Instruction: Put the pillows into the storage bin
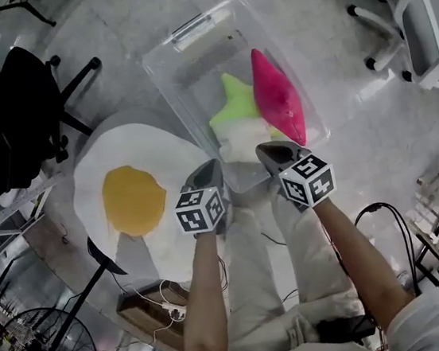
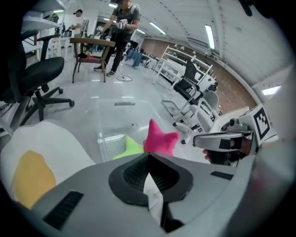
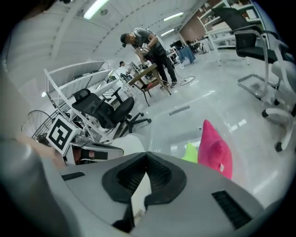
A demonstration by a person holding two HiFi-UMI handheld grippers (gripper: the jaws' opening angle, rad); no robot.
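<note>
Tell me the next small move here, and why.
Probably open the left gripper and right gripper and lower them toward the fried-egg pillow: both are shut and empty, and it lies outside the storage bin, which already holds the pink pillow and green pillow.

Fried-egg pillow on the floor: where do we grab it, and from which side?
Probably the white rim of the fried-egg pillow, on the side nearest the storage bin, coming down from above. It lies flat on the floor, so only the edge offers the jaws a fold; the yolk is broad and flat.
</note>
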